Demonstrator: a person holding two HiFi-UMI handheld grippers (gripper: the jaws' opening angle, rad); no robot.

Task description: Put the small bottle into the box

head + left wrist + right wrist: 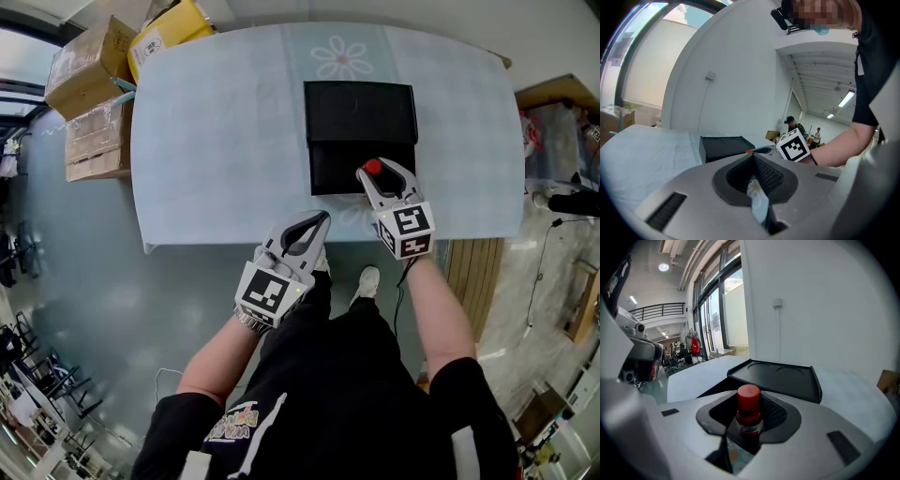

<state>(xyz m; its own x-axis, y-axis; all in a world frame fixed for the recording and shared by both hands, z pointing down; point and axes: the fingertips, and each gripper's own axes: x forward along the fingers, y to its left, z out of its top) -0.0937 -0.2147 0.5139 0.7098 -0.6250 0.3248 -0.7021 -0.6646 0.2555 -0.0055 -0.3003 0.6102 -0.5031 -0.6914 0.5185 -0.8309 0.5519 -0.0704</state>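
Observation:
A small bottle (372, 168) with a red cap stands upright between the jaws of my right gripper (377, 178), which is shut on it at the near right edge of the black box (361, 136). In the right gripper view the bottle (749, 414) fills the gap of the gripper (750, 405), and the box's black part with two round recesses (780, 378) lies just beyond. My left gripper (315, 225) is shut with nothing in it, at the table's near edge, left of the box. The left gripper view shows its jaws (753, 158) together, the box (724, 146) ahead.
The box sits on a table with a pale blue cloth (216, 141). Cardboard boxes (89, 84) and a yellow box (169, 30) stand off the far left corner. A wooden panel (469, 272) and clutter (562, 141) are on the right. The person's legs are below the near edge.

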